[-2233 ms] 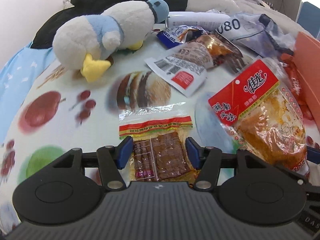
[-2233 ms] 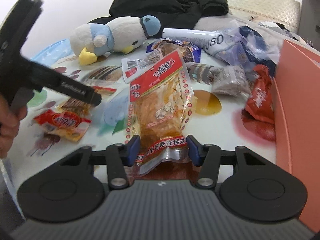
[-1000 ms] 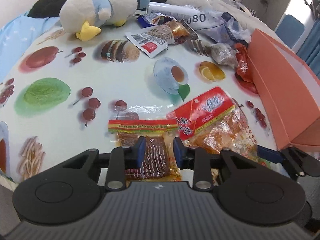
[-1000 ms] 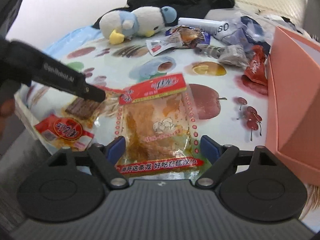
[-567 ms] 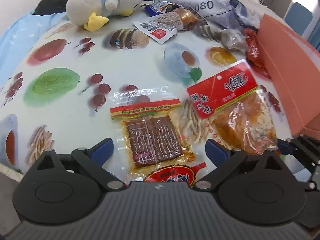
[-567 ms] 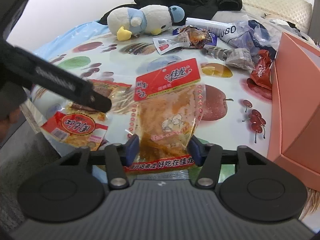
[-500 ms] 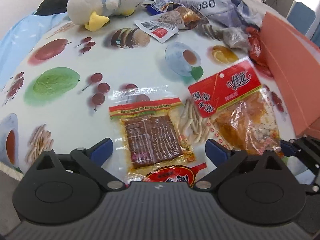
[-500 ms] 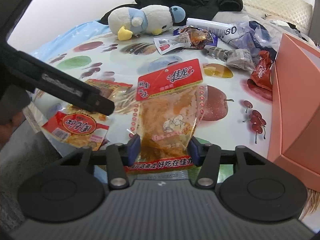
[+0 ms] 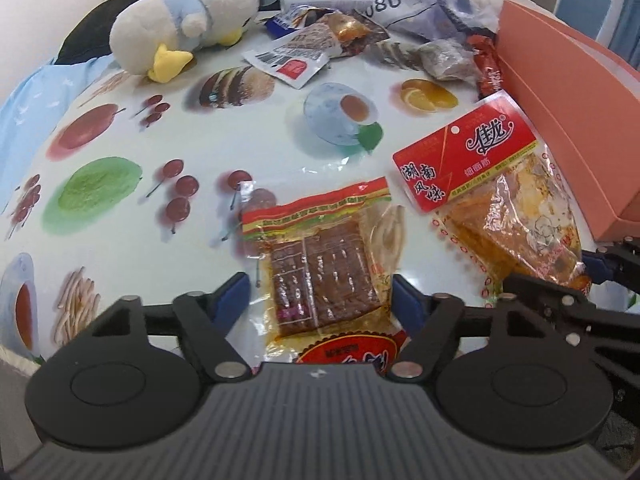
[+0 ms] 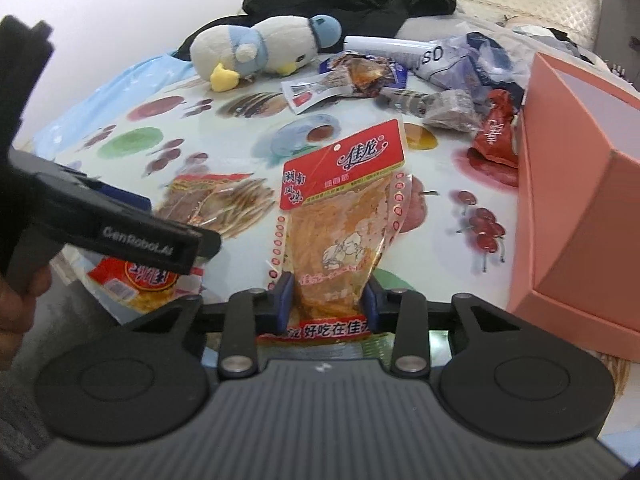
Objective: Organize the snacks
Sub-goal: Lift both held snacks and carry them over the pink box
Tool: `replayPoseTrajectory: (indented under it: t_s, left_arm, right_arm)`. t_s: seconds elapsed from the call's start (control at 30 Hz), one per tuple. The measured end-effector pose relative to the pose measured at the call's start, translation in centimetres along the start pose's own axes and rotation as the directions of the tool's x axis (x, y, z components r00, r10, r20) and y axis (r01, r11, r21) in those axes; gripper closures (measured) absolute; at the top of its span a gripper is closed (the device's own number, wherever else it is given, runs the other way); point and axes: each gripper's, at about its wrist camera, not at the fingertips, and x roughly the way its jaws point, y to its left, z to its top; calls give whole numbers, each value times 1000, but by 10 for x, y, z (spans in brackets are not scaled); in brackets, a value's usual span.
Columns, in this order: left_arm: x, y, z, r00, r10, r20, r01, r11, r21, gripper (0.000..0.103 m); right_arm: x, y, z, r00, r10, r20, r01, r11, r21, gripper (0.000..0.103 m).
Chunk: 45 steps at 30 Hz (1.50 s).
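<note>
A: Snack packets first. The red-headed packet of orange strips (image 10: 340, 216) lies near the front edge of the printed tablecloth (image 9: 120, 128), left of the pink box (image 10: 580, 184). The right gripper (image 10: 326, 300) has just been closing; its pads now pinch the packet's lower end, bunching the film.

B: And the brown-slab packet (image 9: 320, 264)?

A: Left of the orange one, just beside it, flat on the cloth. The left gripper (image 9: 320, 300) straddles it, jaws partly open and just narrowing from their widest, pads clear of the wrapper on both sides. A third red-labelled packet (image 10: 136, 280) pokes out under its near end, over the table's edge.

B: Risks?

A: I judge two. The right grip sits on slack film, not the contents, so the packet could slip or swing into the box wall when lifted. The left jaws, if they close here, may catch the third packet too, or nudge it off the edge. Beyond the box's far corner, more wrappers (image 9: 440, 56) and a plush penguin (image 9: 188, 20) wait.
</note>
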Motion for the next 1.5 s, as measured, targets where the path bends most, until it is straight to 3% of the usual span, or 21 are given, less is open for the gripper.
replayPoseTrajectory:
  t_s: [0.17, 0.43, 0.47, 0.53, 0.63, 0.7, 1.17, 1.5]
  left_arm:
    - [-8, -7, -1, 999, -24, 25, 23, 1000, 20, 49]
    - [-20, 5, 7, 996, -74, 41, 77, 994, -74, 62]
    - [-23, 6, 8, 996, -78, 48, 82, 993, -82, 71]
    - [-28, 8, 10, 995, -80, 53, 85, 992, -97, 80]
    - [-34, 10, 11, 994, -94, 61, 101, 988, -118, 82]
    - [-37, 9, 11, 993, -93, 71, 102, 987, -128, 91]
    - [-97, 1, 22, 975, -161, 151, 187, 966, -179, 93]
    - [-141, -28, 33, 946, -232, 225, 264, 957, -124, 93]
  right_arm:
    - [-4, -6, 1, 1000, -16, -1, 16, 999, 39, 71]
    - [-17, -14, 7, 999, -47, 19, 45, 995, 88, 73]
    - [-20, -15, 8, 998, -50, 25, 47, 994, 94, 73]
    - [-24, -15, 11, 998, -51, 36, 47, 994, 101, 73]
    - [-30, -15, 15, 998, -55, 42, 50, 993, 107, 73]
    - [-34, -16, 17, 998, -54, 41, 49, 992, 118, 73]
    - [-80, -13, 35, 994, -66, 88, 49, 983, 176, 73]
    - [-128, -31, 42, 986, -93, 141, 52, 962, 270, 73]
